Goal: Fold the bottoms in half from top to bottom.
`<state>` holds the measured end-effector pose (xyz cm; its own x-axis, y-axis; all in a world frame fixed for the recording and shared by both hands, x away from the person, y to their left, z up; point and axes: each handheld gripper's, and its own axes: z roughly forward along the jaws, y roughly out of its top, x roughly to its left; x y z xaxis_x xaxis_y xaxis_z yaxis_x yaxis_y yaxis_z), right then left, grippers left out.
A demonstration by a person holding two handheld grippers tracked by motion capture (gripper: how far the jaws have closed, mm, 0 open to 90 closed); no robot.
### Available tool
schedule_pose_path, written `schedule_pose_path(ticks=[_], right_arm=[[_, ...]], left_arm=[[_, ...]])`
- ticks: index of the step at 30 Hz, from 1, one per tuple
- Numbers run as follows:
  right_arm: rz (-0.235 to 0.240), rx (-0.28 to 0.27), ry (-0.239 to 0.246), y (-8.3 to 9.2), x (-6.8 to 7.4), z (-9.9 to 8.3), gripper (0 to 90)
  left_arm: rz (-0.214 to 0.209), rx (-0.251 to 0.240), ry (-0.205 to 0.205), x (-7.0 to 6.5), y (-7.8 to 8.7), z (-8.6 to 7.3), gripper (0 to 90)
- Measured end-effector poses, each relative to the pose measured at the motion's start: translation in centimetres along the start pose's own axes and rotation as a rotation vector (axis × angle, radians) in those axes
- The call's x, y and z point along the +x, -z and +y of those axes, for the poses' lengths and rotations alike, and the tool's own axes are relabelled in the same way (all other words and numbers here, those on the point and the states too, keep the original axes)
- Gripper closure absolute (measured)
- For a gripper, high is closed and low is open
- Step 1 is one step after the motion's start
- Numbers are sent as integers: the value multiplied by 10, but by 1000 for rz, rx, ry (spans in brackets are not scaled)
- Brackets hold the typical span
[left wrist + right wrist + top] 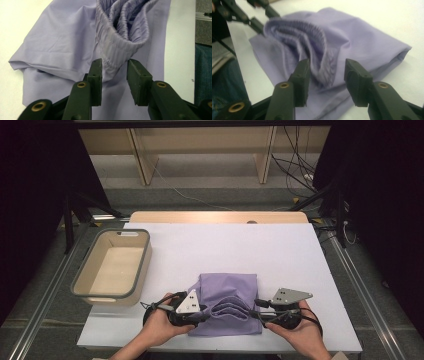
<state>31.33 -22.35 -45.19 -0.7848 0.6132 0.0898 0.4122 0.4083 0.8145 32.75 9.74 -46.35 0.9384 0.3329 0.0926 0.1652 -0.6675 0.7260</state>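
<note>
Lilac fabric, a folded garment [227,300] with a gathered elastic waistband [231,309], lay on the white bench [225,245] near its front edge, roughly midway between left and right. The waistband end faced the near side and stood bunched up in ridges, while the smooth folded part stretched toward the far side. The left gripper [205,312], held in the person's left hand [160,325], sat at the garment's near left corner, and in the left gripper view its fingers [96,80] stood partly apart with the ribbed band's edge lying in the gap between them; one pad was just beside the band, yet whether either pad pressed on it could not be told. The right gripper [257,309], held in the right hand [297,332], sat at the near right side of the waistband. In the right gripper view its fingers [302,77] stood clearly apart, the raised fold of the band [322,67] between them, touching the left pad at most and well clear of the other, so nothing was clamped. The same view showed the left gripper's fingers [257,23] at the band's far end. A beige bin [112,267] with a grey rim stood on the bench's left side, apart from the garment.
</note>
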Motion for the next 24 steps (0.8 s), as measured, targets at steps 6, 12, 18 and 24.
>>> schedule_pose_path(ticks=[6,12,18,24], right_arm=[[-34,-7,-30,0,-1,0,565],[-56,22,-15,-2,0,0,715],[-50,46,5,-9,6,3,809],[-58,64,-7,-23,9,9,860]], left_arm=[[-1,5,-2,0,5,-3,674],[20,-15,26,3,13,-4,772],[14,-66,72,-1,11,4,826],[6,-88,86,-6,-3,23,847]])
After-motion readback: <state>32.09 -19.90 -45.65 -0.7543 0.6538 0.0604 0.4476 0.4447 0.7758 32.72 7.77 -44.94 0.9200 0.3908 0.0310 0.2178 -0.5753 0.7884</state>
